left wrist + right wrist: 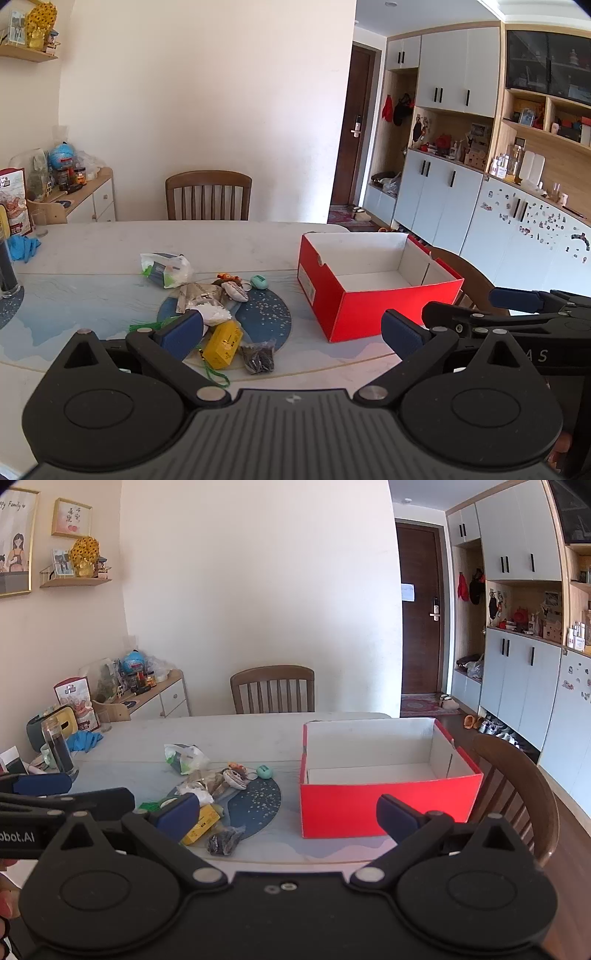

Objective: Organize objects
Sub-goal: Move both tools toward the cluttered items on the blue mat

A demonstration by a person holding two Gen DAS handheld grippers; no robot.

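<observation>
— Why is the open red cardboard box [391,805] beside the clutter?

— To take it. The yellow carton [223,343], the dark packet [258,358] and the rest lie on the pale marble table [110,243].

— Your jaws?

— My left gripper [291,332] and right gripper [288,816] are both spread wide (nothing held), hovering short.

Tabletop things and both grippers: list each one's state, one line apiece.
red box: open, no lid, empty.
yellow packet: lying in the pile, outside the box.
teal case: shut, on the table.
left gripper: open, empty.
right gripper: open, empty.
</observation>
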